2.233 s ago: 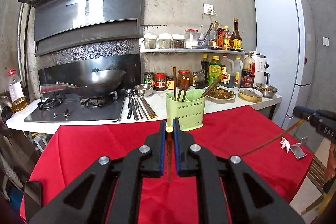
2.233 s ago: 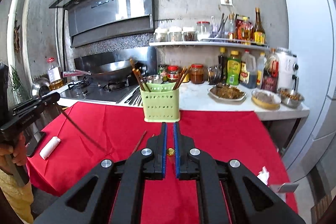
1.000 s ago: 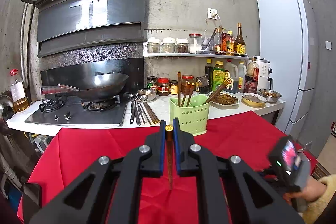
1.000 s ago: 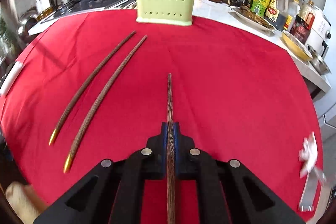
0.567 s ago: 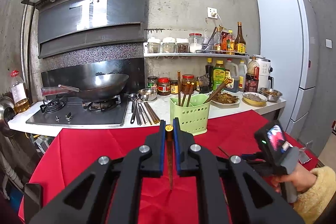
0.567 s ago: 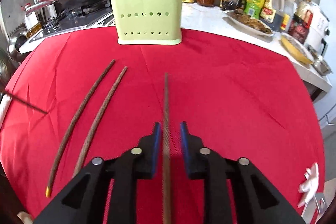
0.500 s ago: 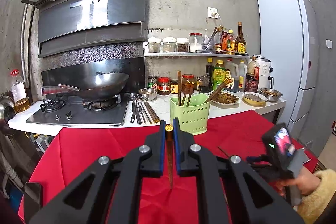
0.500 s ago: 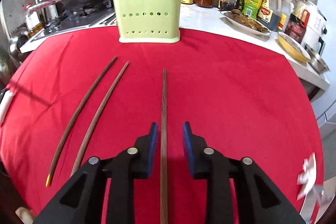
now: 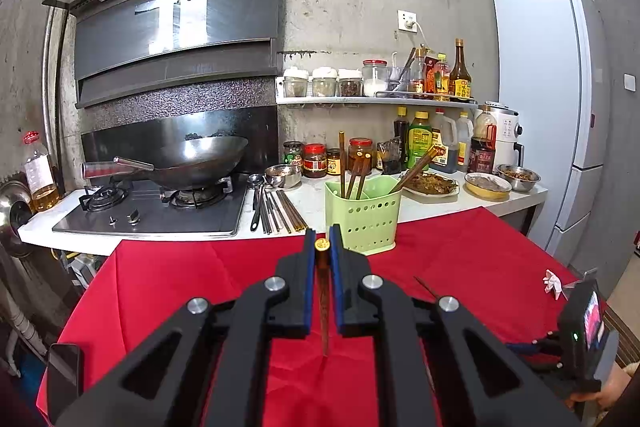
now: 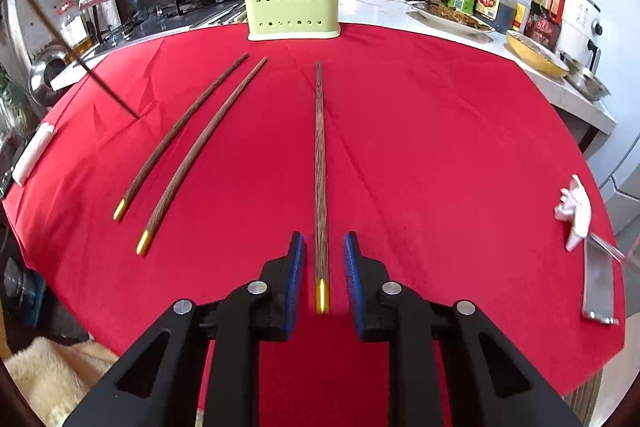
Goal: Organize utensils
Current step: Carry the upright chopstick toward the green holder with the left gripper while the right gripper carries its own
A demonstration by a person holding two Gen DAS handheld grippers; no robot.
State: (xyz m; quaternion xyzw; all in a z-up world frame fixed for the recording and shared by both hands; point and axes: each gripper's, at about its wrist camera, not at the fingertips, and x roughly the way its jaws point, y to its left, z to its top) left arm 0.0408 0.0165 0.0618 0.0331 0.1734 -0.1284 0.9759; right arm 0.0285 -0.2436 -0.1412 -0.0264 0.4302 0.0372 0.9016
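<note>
The right gripper [image 10: 325, 251] straddles a chopstick [image 10: 319, 163] lying on the red surface [image 10: 440, 147], jaws open. The left gripper [image 9: 321, 247], jaws clamped, grips another chopstick [image 9: 322, 303]; closing off-centre could roll the lying one away.

Each hand-held gripper, left [image 9: 322, 247] and right [image 10: 325, 259], is matte black angular plastic with triangular cut-outs, round silver screws and blue pads [image 10: 297, 269] lining its fingers, while a cream fleece sleeve [image 10: 52, 379] shows lower left.
</note>
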